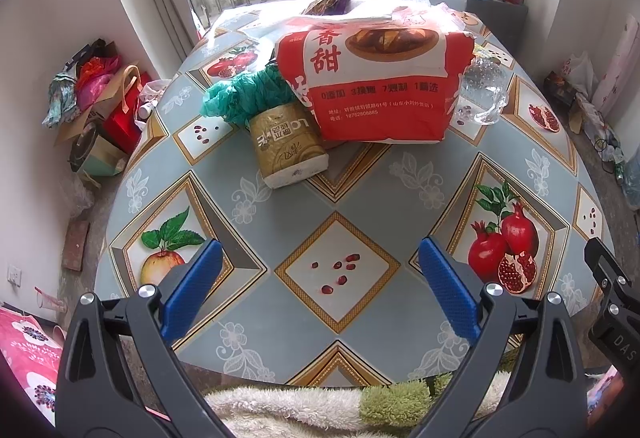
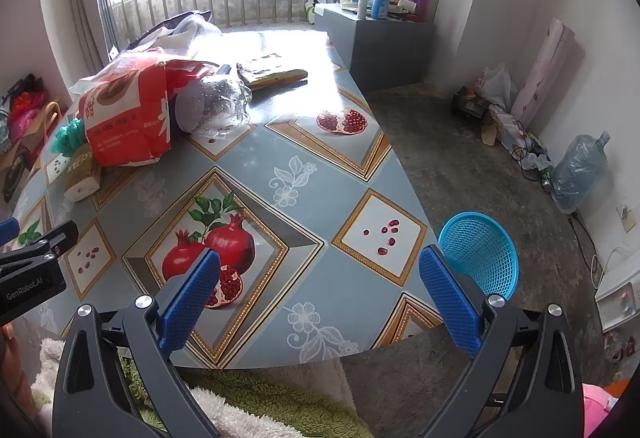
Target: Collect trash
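**Both tongs empty, trash pile still across the table**

Nearest the person, the left gripper (image 1: 320, 286) and the right gripper (image 2: 320, 290) hang over the near edge of the round table with its grey-blue fruit-patterned oilcloth (image 1: 344, 189). Each has its blue ridged pads spread wide and nothing between them. The near half of the table is bare.

Just off the table's right edge, on the concrete floor, stands a round blue plastic mesh basket (image 2: 480, 254), which looks like the bin for the trash. It sits close below the right gripper, so that hand is better placed for dropping.

Farther on, past the table's middle, the clutter sits in a heap: a gold-wrapped pack of tissue paper (image 1: 288, 145) lying on its side at the front, a crumpled teal plastic bag (image 1: 244, 93) touching it behind, a large red-and-white printed paper bag (image 1: 380, 77) leaning over both, and a crumpled clear bubble-textured plastic wrapper (image 1: 484, 89) to its right. Which of these count as trash is a judgement; the teal bag and the clear wrapper look likeliest.

To do this well, I would reach each gripper to the piece on its own side, pinch a thick fold rather than a loose edge, and lift clear before carrying it over the basket.
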The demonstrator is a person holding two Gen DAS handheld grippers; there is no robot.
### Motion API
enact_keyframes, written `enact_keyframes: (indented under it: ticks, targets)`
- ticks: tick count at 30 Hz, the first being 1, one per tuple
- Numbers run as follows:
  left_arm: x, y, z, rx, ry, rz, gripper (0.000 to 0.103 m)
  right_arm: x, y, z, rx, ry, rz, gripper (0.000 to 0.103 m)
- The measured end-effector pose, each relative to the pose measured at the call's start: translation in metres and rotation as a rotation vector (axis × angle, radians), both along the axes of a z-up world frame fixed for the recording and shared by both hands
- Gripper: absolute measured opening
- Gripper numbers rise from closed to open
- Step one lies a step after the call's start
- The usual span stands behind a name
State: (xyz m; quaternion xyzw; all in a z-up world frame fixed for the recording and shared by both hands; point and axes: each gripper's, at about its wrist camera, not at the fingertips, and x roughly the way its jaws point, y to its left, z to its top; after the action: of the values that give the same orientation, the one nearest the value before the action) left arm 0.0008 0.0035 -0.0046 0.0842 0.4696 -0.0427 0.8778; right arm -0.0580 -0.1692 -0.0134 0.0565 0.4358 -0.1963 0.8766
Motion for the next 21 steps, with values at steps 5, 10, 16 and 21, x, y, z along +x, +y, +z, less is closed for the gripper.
enact_keyframes:
  ticks: [5, 10, 16, 21]
  targets:
    - [-0.0033, 0.0013, -0.0013, 0.001, 0.0, 0.0, 0.094, -0.0002, -0.0001, -0.0001, -0.001, 0.0, 0.0, 0.097]
    - [0.0011, -0.0005, 0.0005, 0.0, 0.003, -0.001, 0.094, -0.001, -0.0002, -0.0001, -0.001, -0.001, 0.002, 0.097]
    - [-0.0002, 0.002, -0.0019, 0.002, 0.0, 0.0, 0.094, -0.001, 0.0003, -0.0003, 0.0, -0.002, 0.001, 0.097]
    - [0.0017, 0.0001, 0.0002, 0.0, 0.004, -0.001, 0.094, -0.0015, -0.0016, 0.0008, -0.001, -0.006, 0.005, 0.097]
